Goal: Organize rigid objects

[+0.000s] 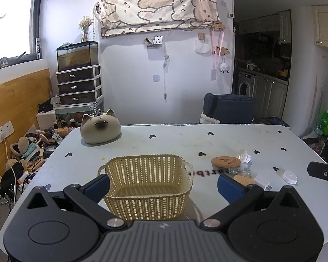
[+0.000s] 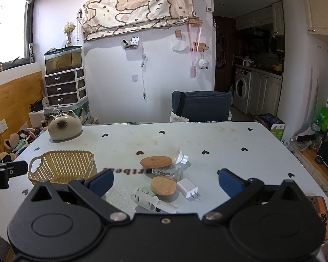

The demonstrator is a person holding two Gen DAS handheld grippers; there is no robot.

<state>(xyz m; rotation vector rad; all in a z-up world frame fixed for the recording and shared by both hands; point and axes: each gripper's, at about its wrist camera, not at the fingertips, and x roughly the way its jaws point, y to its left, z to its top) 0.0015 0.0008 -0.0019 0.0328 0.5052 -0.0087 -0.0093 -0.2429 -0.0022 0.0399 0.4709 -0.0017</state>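
Since the loose pieces all lie straight ahead of the right tongs (image 2: 165, 180) and the basket (image 1: 146, 183) sits between the fingers of the left tongs (image 1: 163, 184), the right hand is the nearer one for the first pick. Both tongs stand wide and hold nothing. Just ahead of the right tongs, between its fingers, lie a white clip-like piece (image 2: 150, 199), a cork lid (image 2: 163, 185) and a white charger (image 2: 188, 187), the charger's long axis running toward the right finger, prongs nearest the tongs. Farther ahead are a second, darker lid (image 2: 156, 161) resting on a clear piece (image 2: 167, 171), and a white cap-like piece (image 2: 181, 156). From the right tongs the empty basket lies well off to the left on the surface (image 2: 218, 139). I judge the nearest cork lid the easiest start, then a carry leftward.
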